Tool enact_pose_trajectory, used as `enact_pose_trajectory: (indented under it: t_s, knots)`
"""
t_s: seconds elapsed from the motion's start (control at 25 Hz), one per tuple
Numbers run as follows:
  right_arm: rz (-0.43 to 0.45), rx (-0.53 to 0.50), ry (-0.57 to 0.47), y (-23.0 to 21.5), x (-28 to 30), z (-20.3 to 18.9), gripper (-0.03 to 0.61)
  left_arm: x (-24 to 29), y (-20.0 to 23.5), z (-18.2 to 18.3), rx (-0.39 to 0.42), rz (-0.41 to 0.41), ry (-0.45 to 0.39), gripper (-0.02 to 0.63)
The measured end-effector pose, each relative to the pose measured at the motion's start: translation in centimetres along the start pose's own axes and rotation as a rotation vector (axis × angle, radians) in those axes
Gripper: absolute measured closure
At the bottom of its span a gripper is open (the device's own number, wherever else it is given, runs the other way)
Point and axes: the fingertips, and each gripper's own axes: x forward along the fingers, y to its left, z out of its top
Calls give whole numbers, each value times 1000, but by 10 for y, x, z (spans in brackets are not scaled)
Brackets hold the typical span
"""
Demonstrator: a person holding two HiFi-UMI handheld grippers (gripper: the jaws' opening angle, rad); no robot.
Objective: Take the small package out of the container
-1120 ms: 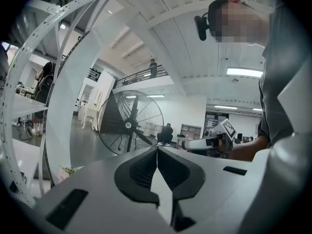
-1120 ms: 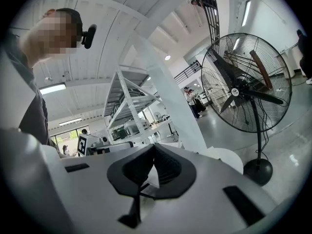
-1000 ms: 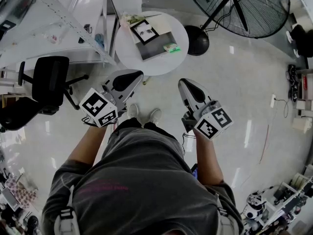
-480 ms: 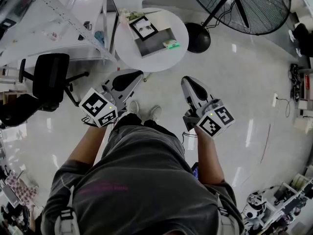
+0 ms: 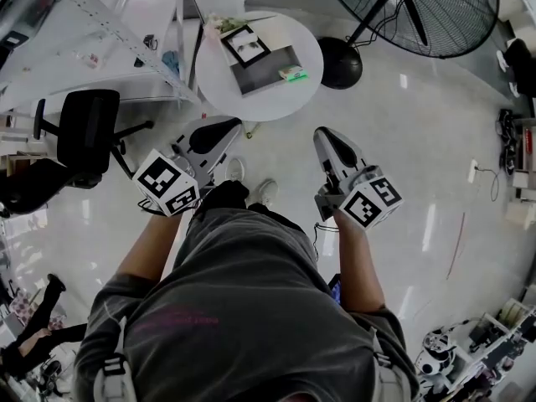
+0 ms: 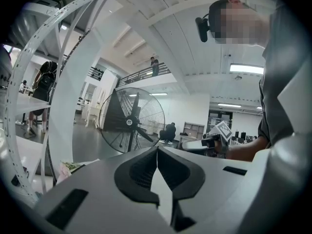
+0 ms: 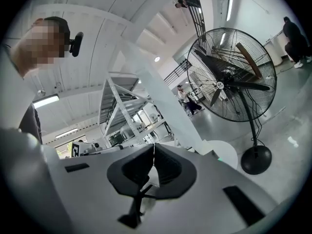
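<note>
Head view: round white worktop (image 5: pixel 219 90) carries a grey container (image 5: pixel 261 72); small green package (image 5: pixel 292 74) lies at its right edge. Person holds left claw (image 5: pixel 235 126) and right claw (image 5: pixel 322 133) over the floor, apart from the worktop. Gripper views: both claws' jaws meet tip to tip, nothing between. Fan (image 5: pixel 435 11) stands beyond.

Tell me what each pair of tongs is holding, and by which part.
Nothing. The left tongs and the right tongs are both shut with nothing between the jaws. The small green package lies over on the round white table.
</note>
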Motion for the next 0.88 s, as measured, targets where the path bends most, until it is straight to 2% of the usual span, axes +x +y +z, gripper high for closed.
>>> enact_pose_trajectory:
  t_s: [0.4, 0.88]
  knots:
    - [-33, 14, 18, -18, 29, 5, 557, 14, 37, -5, -28, -5, 15, 594]
    - [-64, 15, 51, -39, 120, 21, 557, 43, 130, 5, -69, -46, 18, 594]
